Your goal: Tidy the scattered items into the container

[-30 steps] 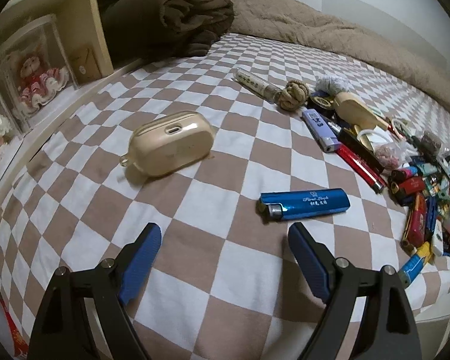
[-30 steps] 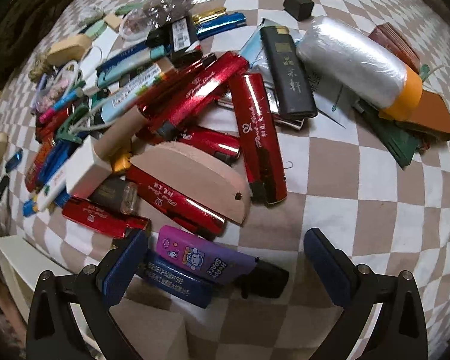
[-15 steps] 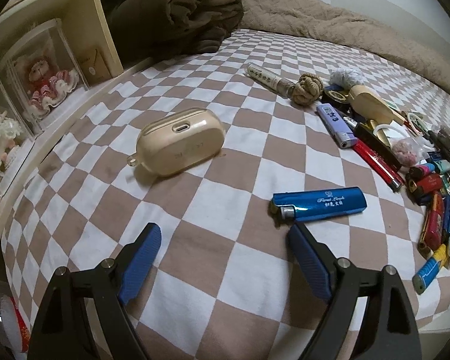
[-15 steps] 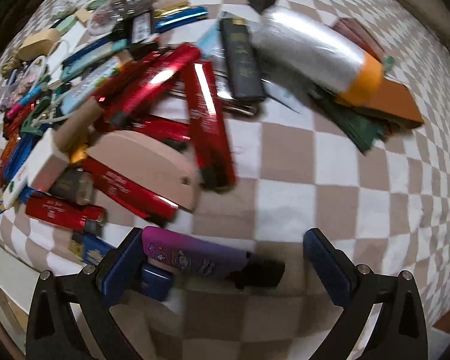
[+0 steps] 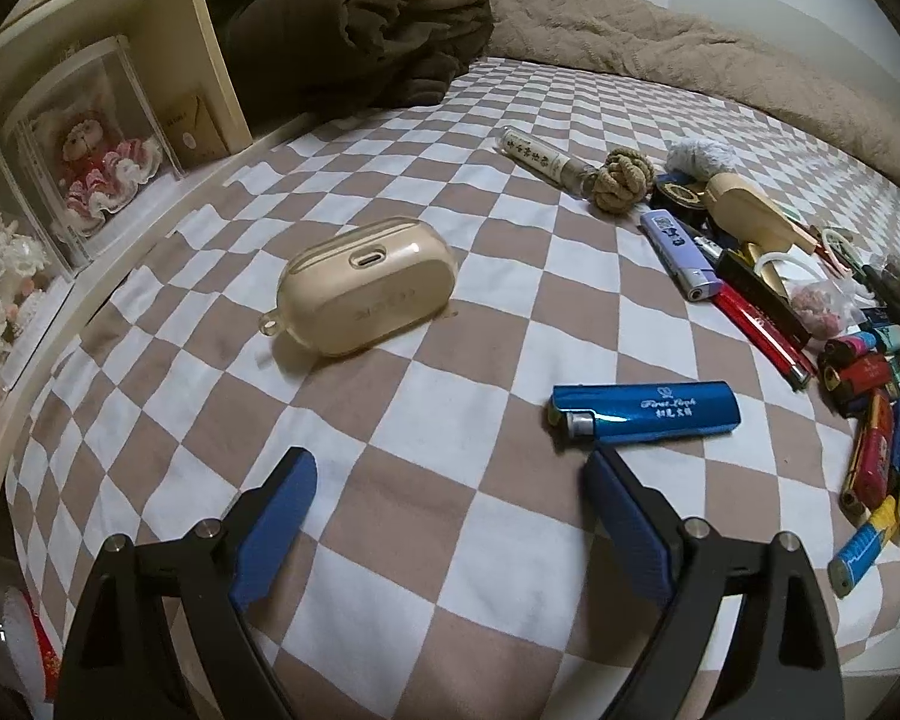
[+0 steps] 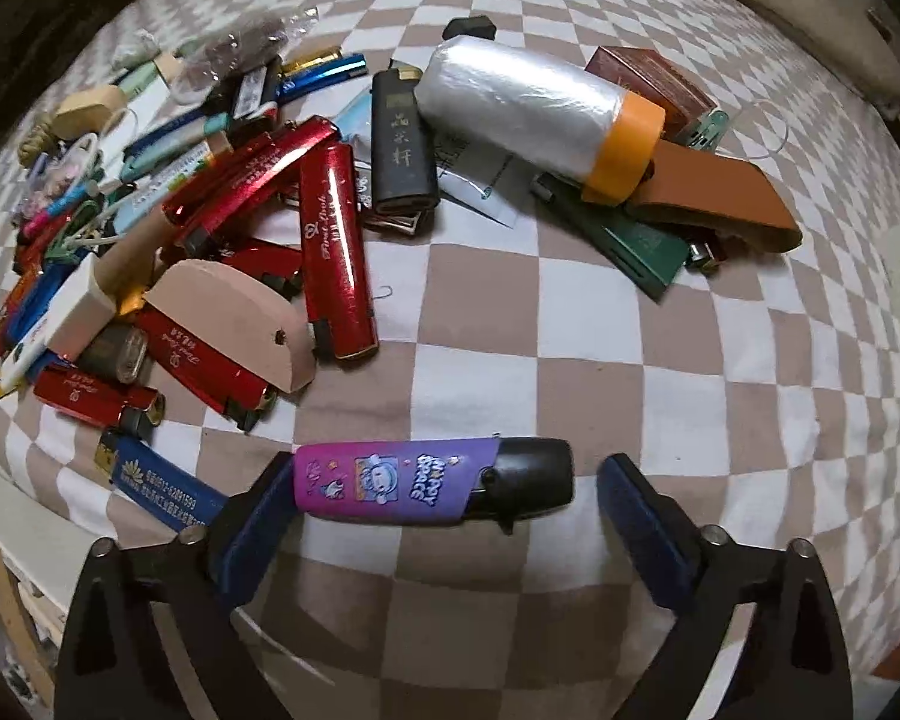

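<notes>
The right gripper (image 6: 444, 492) closes its jaws lengthwise around the purple lighter (image 6: 399, 483), not yet clamped; the left gripper (image 5: 450, 504) opens wider, empty, beside the blue lighter (image 5: 645, 411)

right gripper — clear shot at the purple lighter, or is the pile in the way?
Probably yes. The purple lighter lies crosswise between the closing jaws of the right gripper, apart from the red lighters. One pad looks to touch its end; the other is still off the black cap.

Clearance around the red lighter pile (image 6: 252, 222)
Open checkered bedspread (image 6: 570, 324) lies right of it; wrapped roll (image 6: 540, 102) and brown case (image 6: 720, 204) block beyond that.
</notes>
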### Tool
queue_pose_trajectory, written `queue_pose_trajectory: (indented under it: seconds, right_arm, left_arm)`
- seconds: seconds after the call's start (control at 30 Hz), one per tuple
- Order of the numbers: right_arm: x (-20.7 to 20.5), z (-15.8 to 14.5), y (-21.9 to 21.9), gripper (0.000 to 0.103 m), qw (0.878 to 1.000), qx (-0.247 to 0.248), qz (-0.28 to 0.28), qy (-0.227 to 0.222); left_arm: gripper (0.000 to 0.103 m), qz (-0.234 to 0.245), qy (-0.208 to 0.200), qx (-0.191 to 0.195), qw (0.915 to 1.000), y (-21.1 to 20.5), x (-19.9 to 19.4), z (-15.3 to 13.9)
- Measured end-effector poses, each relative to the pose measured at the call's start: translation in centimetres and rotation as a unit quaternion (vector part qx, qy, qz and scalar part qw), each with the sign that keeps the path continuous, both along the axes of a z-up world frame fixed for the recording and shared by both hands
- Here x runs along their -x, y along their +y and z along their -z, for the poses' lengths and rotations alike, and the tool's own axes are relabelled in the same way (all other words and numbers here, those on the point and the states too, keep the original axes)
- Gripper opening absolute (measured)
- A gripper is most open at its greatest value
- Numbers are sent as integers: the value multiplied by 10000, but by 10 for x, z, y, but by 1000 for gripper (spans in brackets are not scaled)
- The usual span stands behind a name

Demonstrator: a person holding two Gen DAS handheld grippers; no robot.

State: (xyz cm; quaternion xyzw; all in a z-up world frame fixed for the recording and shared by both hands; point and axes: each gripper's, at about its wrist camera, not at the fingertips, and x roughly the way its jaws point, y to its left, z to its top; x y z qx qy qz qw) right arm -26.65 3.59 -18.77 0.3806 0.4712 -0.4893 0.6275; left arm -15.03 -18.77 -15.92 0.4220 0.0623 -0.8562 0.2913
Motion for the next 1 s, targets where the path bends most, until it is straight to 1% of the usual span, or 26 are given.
queue_pose_trajectory:
  seconds: [0.1, 0.13, 0.17, 0.33, 0.43, 0.47, 0.5, 0.53, 0.57, 0.6, 0.63, 0.8, 0.93, 0.97, 1.0]
  right_arm:
    - [5, -1, 6, 96, 9997, 228, 19, -130]
    - [6, -1, 9, 93, 9994, 302, 6, -140]
    - [7, -2, 11, 85, 9992, 374, -19, -124]
    - [3, -3, 22, 85, 9982, 586, -155, -16]
    - [6, -2, 22, 85, 9976, 667, -143, -125]
    - [1, 0, 22, 85, 9972, 707, -133, -188]
    - [-15, 5, 20, 85, 9968, 748, -124, -245]
    - [-15, 7, 17, 85, 9964, 787, -119, -287]
    - [-15, 11, 3, 85, 9959, 833, -121, -322]
    - [-14, 12, 2, 85, 9953, 898, -125, -342]
    - [-14, 13, 4, 85, 9948, 953, -137, -341]
    - [-10, 14, 12, 86, 9920, 1176, -133, -441]
    - [-7, 13, 17, 86, 9908, 1284, -114, -423]
    - [-7, 13, 17, 86, 9904, 1315, -113, -403]
    - [-7, 13, 18, 86, 9901, 1346, -110, -382]
  left_arm:
    - [93, 105, 64, -121, 9999, 0, -1, -1]
    - [93, 148, 76, -148, 9998, 1, 0, -1]
    - [93, 206, 90, -173, 9996, 3, 0, -1]
    - [93, 529, 152, -411, 9976, 16, 0, -4]
    - [93, 650, 148, -525, 9964, 22, 5, -6]
    - [93, 665, 119, -570, 9961, 24, 10, -6]
    - [93, 686, 104, -634, 9956, 24, 13, -6]
    - [93, 711, 97, -688, 9950, 25, 16, -5]
    - [93, 752, 78, -735, 9944, 27, 20, -5]
    - [93, 803, 37, -760, 9939, 30, 24, -4]
    - [93, 841, -19, -763, 9935, 33, 28, -3]
    - [93, 914, -298, -523, 9940, 46, 43, 2]
    - [93, 760, -359, -581, 9948, 43, 52, 3]
    - [90, 726, -356, -602, 9949, 42, 53, 4]
    - [90, 685, -352, -621, 9951, 41, 55, 4]
